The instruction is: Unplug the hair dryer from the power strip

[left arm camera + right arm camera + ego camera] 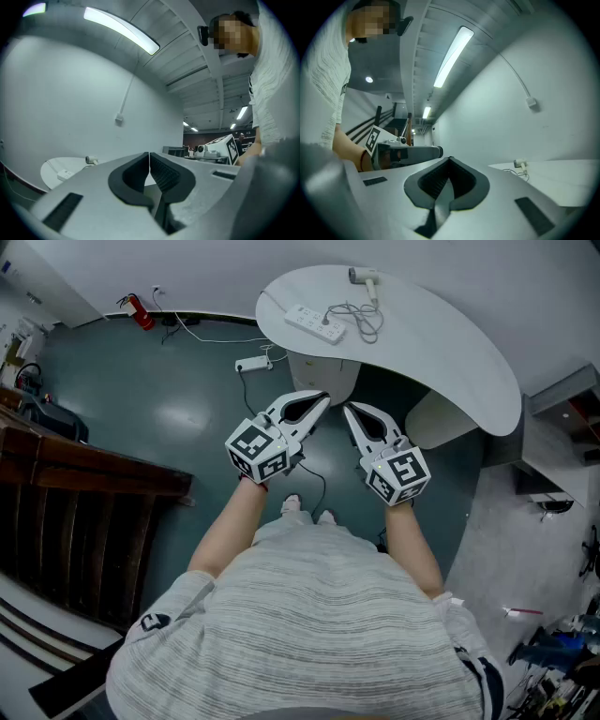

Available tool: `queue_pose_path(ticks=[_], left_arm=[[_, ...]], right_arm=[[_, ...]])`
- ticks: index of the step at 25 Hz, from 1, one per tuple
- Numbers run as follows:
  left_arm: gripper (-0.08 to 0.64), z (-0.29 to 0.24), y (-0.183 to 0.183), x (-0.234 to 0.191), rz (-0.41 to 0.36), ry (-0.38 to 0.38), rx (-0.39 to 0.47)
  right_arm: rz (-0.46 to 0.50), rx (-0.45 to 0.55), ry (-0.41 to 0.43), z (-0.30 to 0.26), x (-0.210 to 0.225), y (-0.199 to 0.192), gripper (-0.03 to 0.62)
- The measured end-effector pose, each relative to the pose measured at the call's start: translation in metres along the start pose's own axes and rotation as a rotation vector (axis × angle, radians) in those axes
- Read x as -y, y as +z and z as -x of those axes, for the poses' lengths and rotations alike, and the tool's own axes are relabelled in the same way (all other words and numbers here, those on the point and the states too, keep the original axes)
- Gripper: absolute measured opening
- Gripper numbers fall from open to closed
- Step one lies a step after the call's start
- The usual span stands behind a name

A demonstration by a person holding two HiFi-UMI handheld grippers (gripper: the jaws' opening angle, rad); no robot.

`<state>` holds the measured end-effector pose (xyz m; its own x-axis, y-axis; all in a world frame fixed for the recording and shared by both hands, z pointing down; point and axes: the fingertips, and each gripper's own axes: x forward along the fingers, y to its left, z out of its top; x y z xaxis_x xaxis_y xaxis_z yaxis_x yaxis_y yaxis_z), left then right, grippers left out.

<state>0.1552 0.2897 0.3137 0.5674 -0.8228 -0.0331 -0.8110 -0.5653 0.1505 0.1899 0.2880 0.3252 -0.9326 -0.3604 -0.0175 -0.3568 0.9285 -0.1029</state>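
The head view lays out the whole scene from above: the white hair dryer [364, 277] lies at the far edge of a curved white table [469, 381], its coiled cord [361, 320] trailing back to the white power strip [315, 323] just beside it, where a plug seems to sit in a socket, though it is too small to be sure. Both tools hang well short of the table, over the dark floor. The left gripper [323, 397] and the right gripper [348, 410] point at the table with their tips near each other, and neither touches anything. Only this view takes in a second strip [253, 363] on the floor and a red fire extinguisher [141, 312] by the wall. The left gripper view adds what the overhead angle cannot: its dark pads meet in a thin seam with nothing between them, and the dryer and strip show small and low at the left. The right gripper view shows its own jaws equally pressed together and empty, with the dryer far off to the right and the other tool alongside.
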Motion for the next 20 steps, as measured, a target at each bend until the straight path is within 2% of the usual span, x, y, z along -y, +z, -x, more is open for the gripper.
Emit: queue_pose_path(ticks=[15, 20], left_arm=[[0.009, -0.001, -0.002, -0.001, 0.013, 0.037, -0.015], [0.009, 0.000, 0.000, -0.016, 0.022, 0.044, -0.007]], right_arm=[[-0.007, -0.004, 0.023, -0.005, 0.000, 0.001, 0.025], [-0.046, 0.048, 0.017, -0.016, 0.006, 0.007, 0.026]])
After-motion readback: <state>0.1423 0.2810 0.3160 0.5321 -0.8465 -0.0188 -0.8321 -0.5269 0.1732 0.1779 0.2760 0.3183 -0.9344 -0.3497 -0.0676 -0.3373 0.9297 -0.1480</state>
